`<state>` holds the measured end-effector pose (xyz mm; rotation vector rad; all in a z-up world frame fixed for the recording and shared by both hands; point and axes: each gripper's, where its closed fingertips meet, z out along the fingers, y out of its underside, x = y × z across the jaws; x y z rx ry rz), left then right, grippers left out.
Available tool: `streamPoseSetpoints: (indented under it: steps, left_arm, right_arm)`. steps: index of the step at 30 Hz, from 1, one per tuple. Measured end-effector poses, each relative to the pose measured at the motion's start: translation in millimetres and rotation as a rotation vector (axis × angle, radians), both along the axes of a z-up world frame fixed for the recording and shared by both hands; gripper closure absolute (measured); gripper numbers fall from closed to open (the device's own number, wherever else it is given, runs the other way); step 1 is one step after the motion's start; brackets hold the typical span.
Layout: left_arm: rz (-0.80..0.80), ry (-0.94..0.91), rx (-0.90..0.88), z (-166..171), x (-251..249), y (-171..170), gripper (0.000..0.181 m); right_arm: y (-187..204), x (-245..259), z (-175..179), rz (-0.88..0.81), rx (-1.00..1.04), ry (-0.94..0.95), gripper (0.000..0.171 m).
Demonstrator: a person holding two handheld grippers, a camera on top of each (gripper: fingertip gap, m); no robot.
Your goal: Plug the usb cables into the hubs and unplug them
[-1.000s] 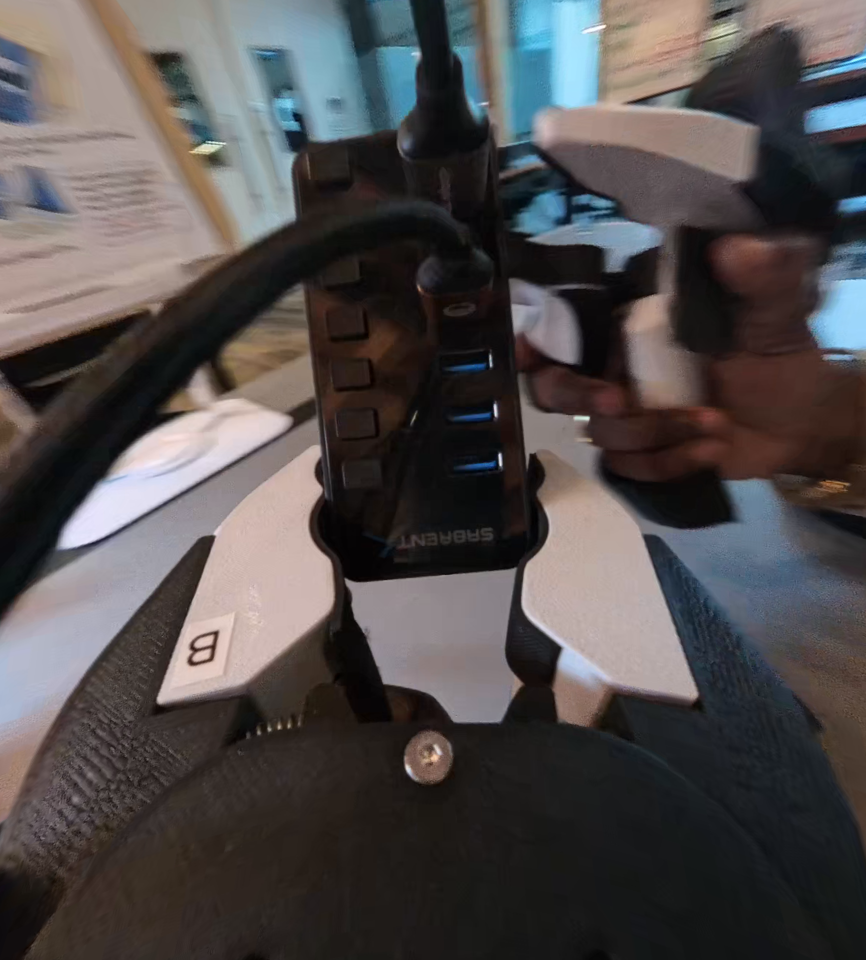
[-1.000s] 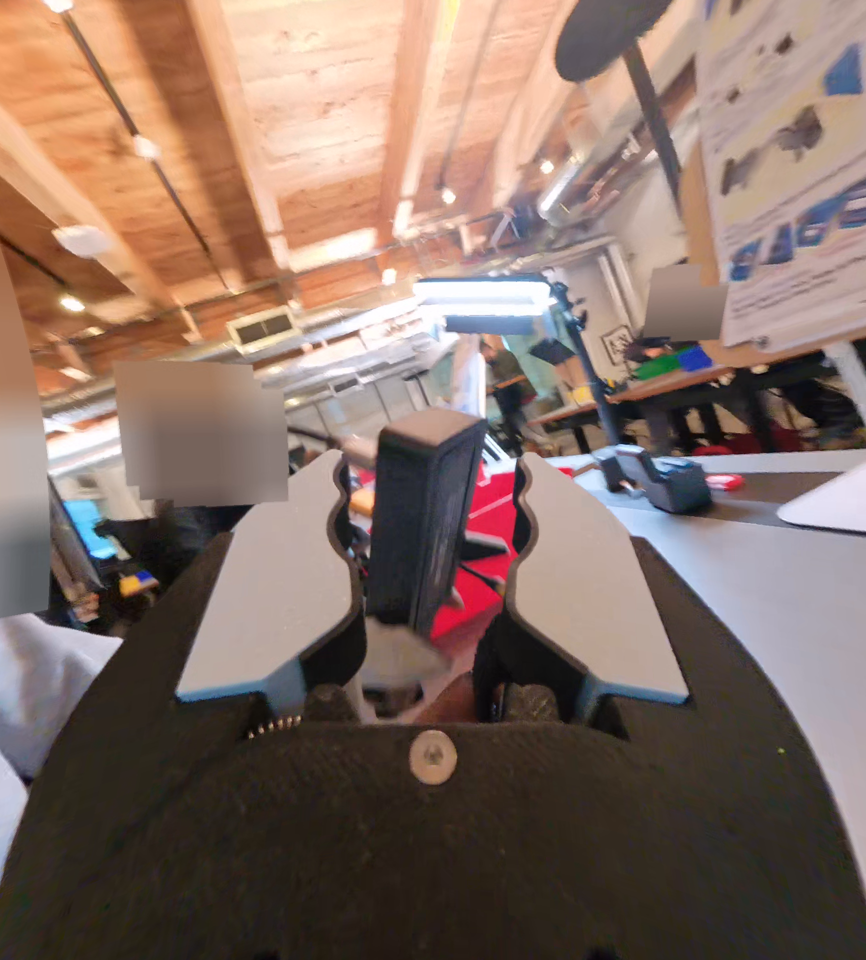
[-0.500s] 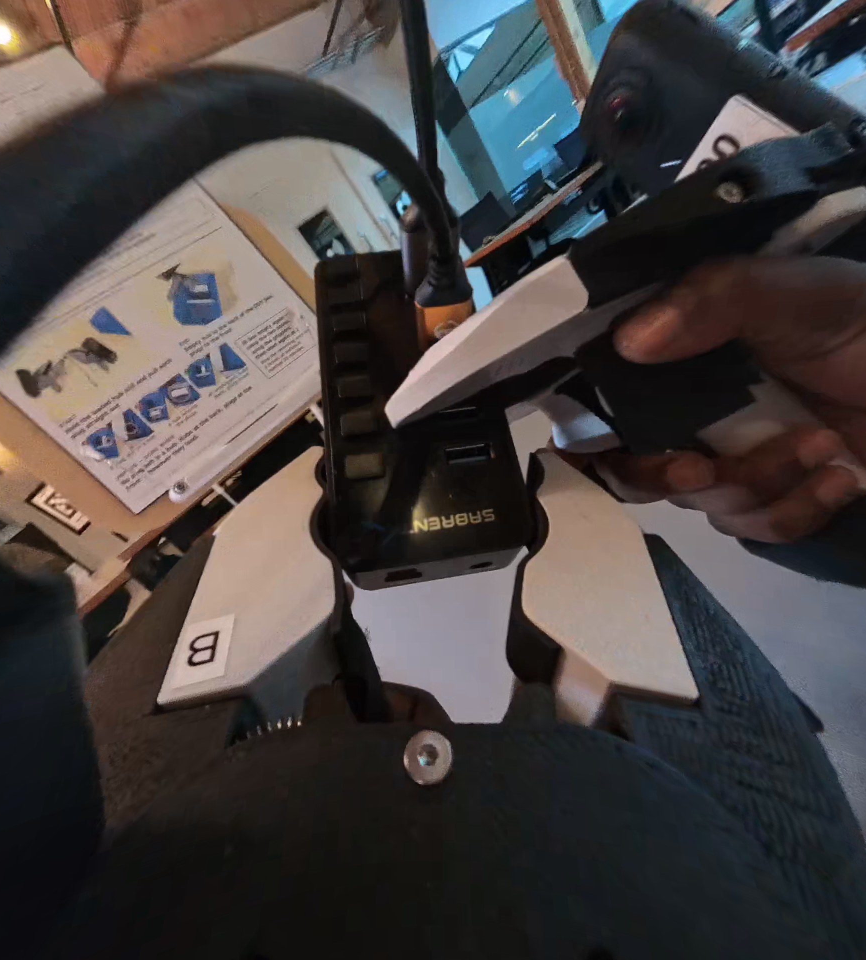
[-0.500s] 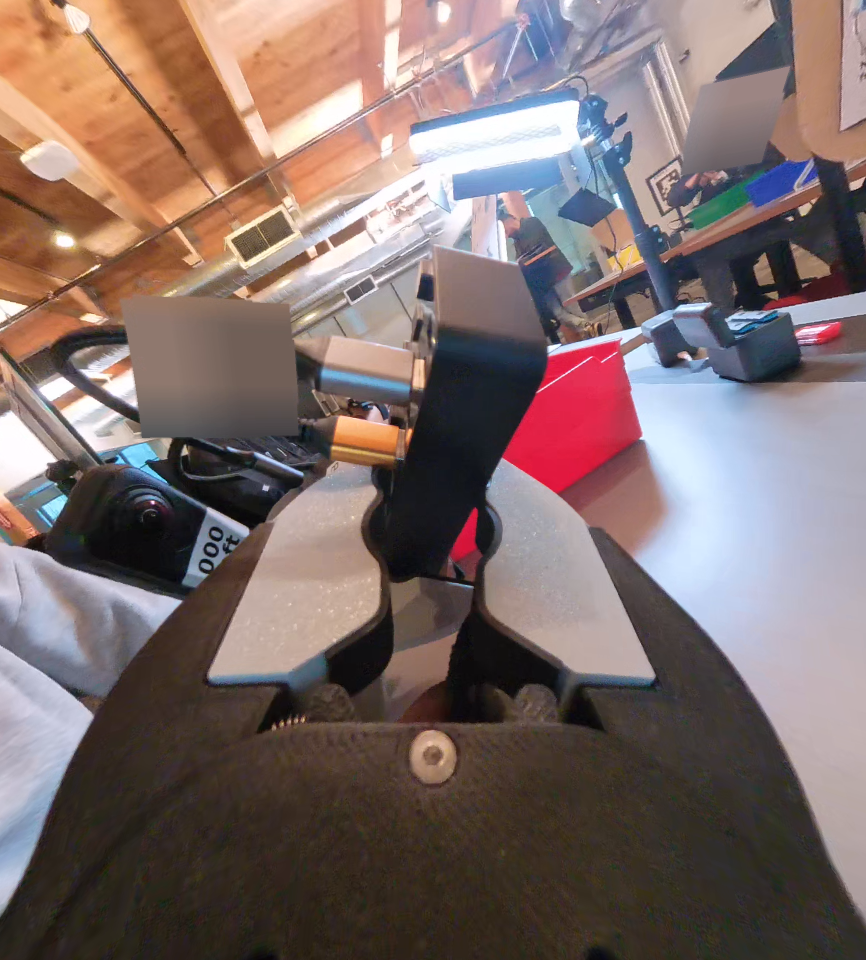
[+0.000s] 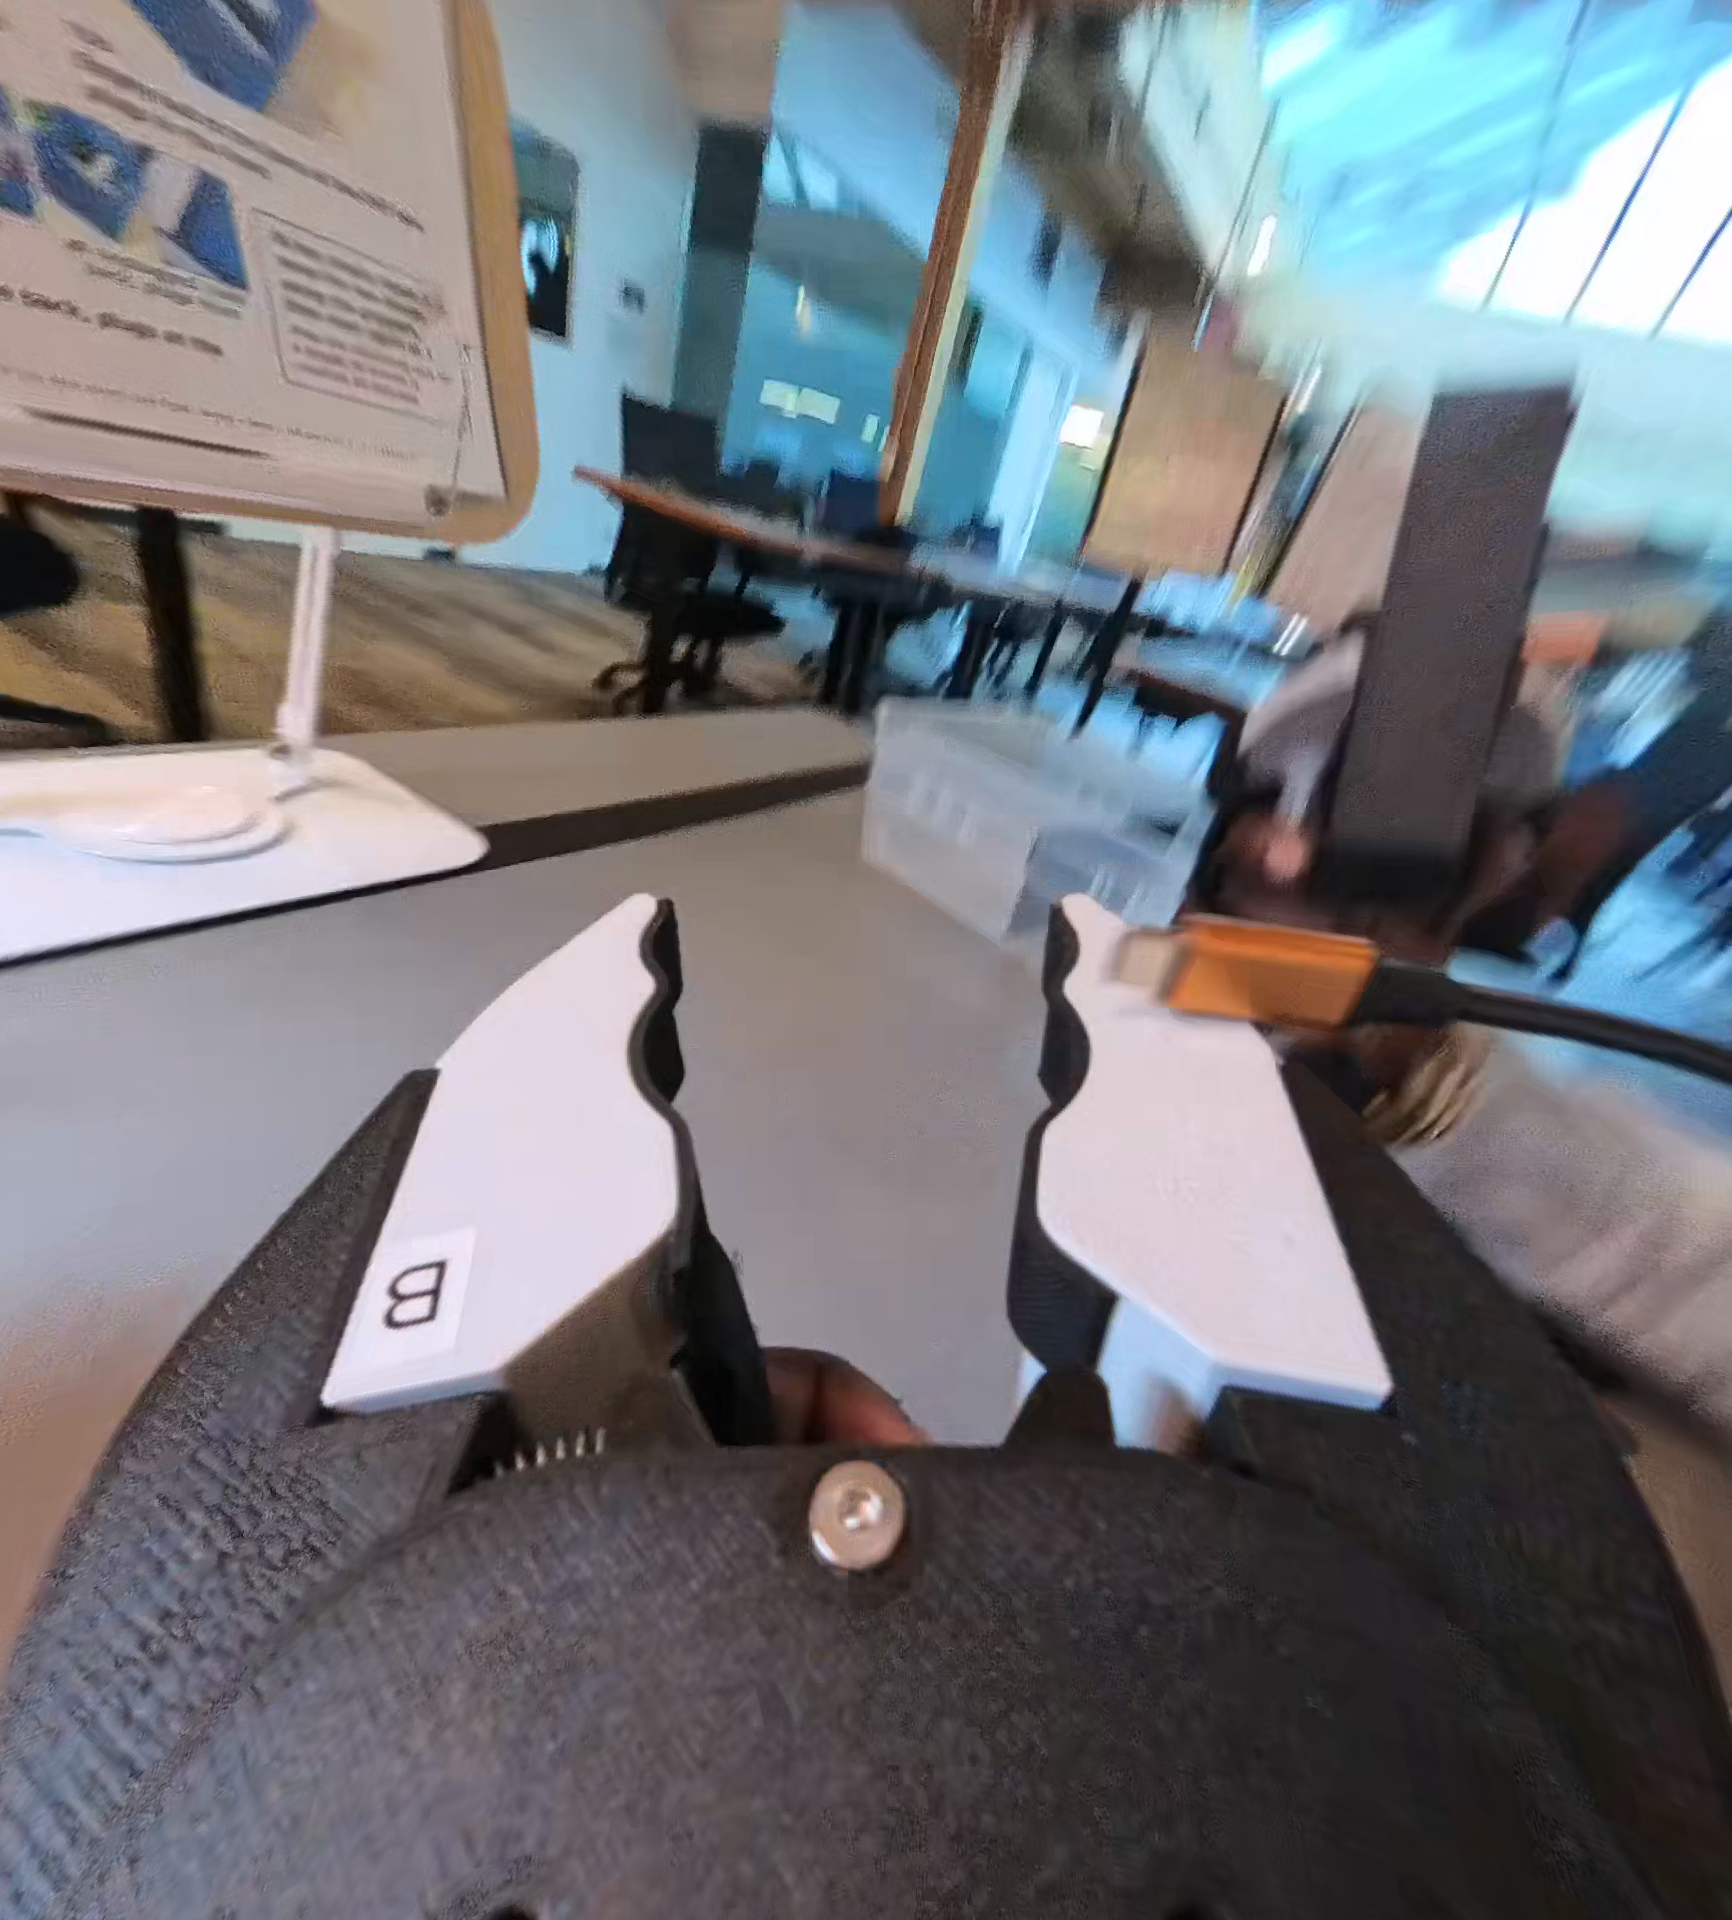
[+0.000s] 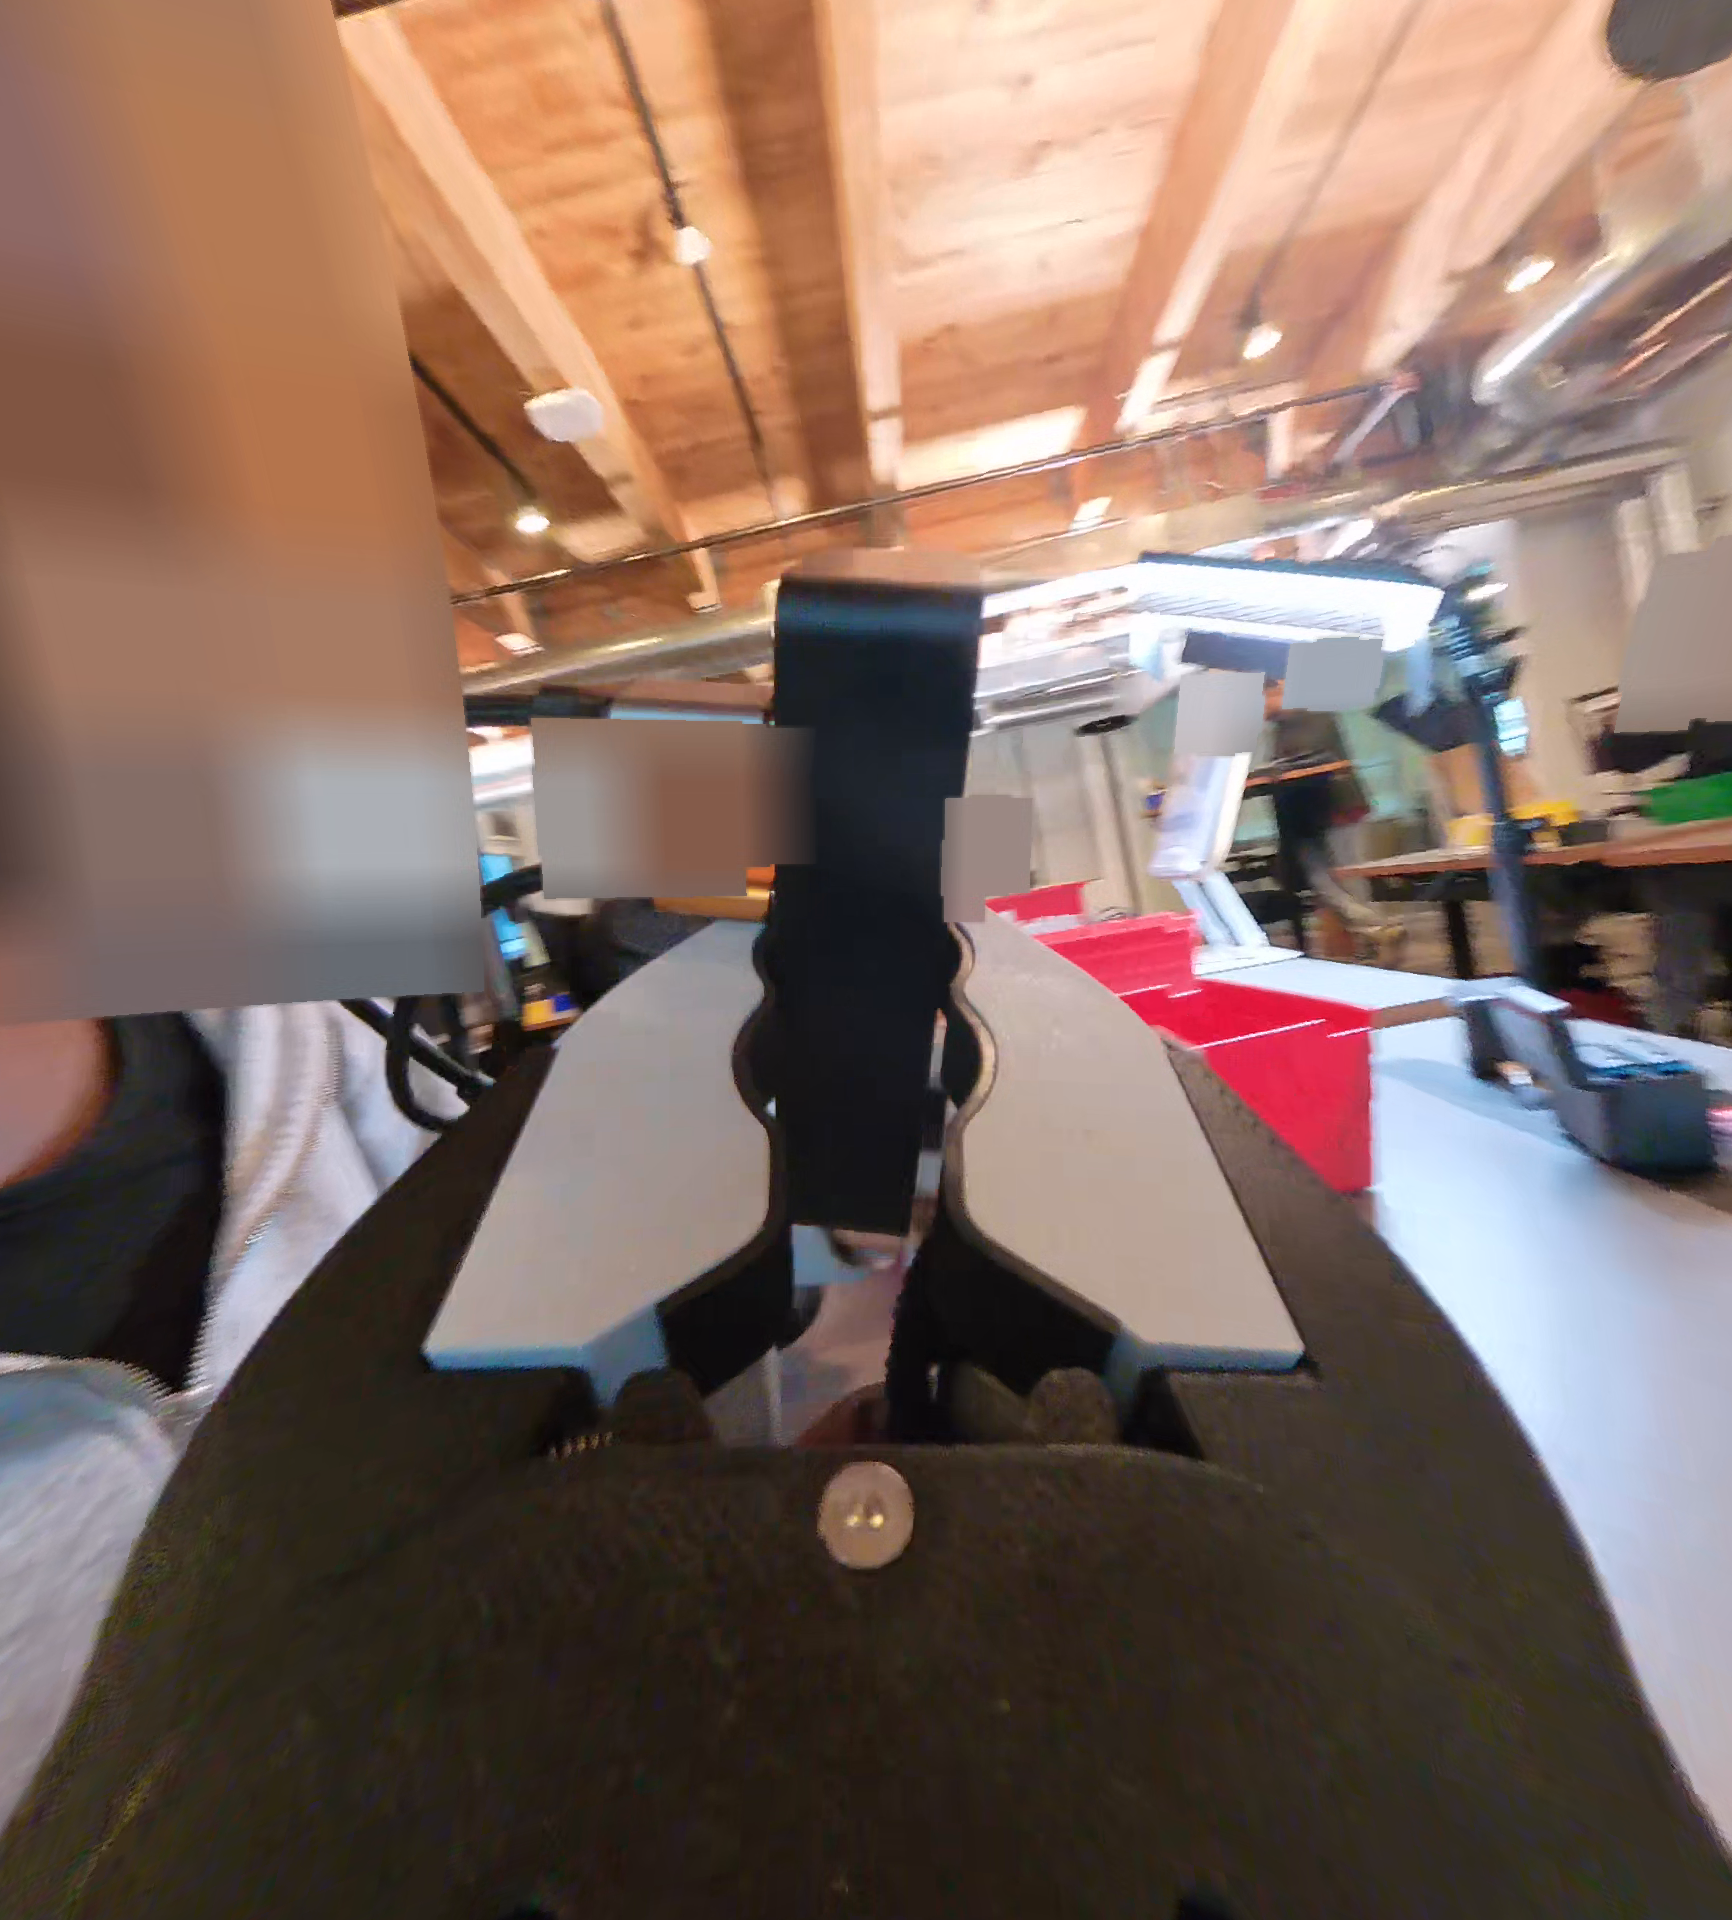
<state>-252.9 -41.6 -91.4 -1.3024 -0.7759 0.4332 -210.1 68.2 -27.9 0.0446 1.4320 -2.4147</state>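
In the left wrist view, the left tool (image 5: 857, 925) is seen spread wide with nothing between its fingers, above the grey tabletop (image 5: 218, 1049). An orange USB plug (image 5: 1257, 971) on a stiff black cable (image 5: 1620, 1034) is seen hanging free just right of the tool; it is judged light, best taken by its rigid orange shell. A lettered sticker (image 5: 415, 1294) is carried on the tool's finger.

In the right wrist view, the black hub (image 6: 867, 914) is pinched upright by the right tool (image 6: 857, 961), left of a red bin (image 6: 1257, 1049). The hub is judged rigid, smooth and slippery. No writing is readable on it.
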Motion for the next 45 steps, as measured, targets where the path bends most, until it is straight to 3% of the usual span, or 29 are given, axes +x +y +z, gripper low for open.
streamPoseSetpoints:
  steps: [3,5,9,13,18,24,25,26,31,33,37,40,45]
  left_arm:
    - [-0.070,-0.064,0.400,27.8,1.0,-19.7,0.106]
    - [-0.163,-0.080,0.504,39.6,8.3,-21.4,0.100]
    - [-0.383,-0.077,0.271,30.4,36.2,19.7,0.100]
    - [-0.477,-0.049,0.066,11.9,60.1,58.4,0.106]
    - [-0.539,-0.055,0.060,6.1,70.6,70.5,0.125]
    - [-0.555,-0.082,0.059,-3.3,73.6,80.8,0.130]
    - [-0.572,-0.060,0.063,-0.8,76.9,81.4,0.146]
    - [-0.566,-0.053,0.062,0.5,76.7,81.8,0.147]
    - [-0.398,0.051,0.015,5.2,62.8,73.3,0.151]
    - [-0.225,0.083,-0.019,6.0,44.6,57.9,0.151]
    - [0.235,0.133,-0.246,-5.5,2.9,5.2,0.151]
    - [0.453,0.245,-0.482,-9.7,-8.6,-17.0,0.150]
    - [0.419,0.266,-0.553,-19.4,-6.3,-1.4,0.151]
  right_arm:
    - [-7.3,17.7,-5.7,0.134,0.040,0.007,0.144]
    - [-17.2,21.2,-14.5,0.141,0.103,0.015,0.144]
    - [-40.7,16.7,-45.6,0.055,0.316,0.056,0.144]
    - [-55.1,28.3,-67.5,0.082,0.438,0.106,0.144]
    - [-60.3,41.6,-71.4,0.148,0.451,0.115,0.144]
    - [-66.8,48.5,-85.2,0.155,0.523,0.158,0.144]
    - [-67.1,47.1,-85.5,0.149,0.526,0.151,0.144]
    - [-66.9,47.3,-84.5,0.158,0.520,0.144,0.144]
    - [-70.4,34.6,-82.4,0.074,0.516,0.118,0.141]
    - [-66.8,16.4,-78.5,-0.029,0.502,0.095,0.128]
    - [-48.3,-34.7,-61.0,-0.301,0.415,-0.057,0.129]
    - [-45.0,-39.3,-49.9,-0.385,0.346,-0.074,0.131]
    - [-74.1,-21.8,-72.7,-0.503,0.517,0.151,0.134]
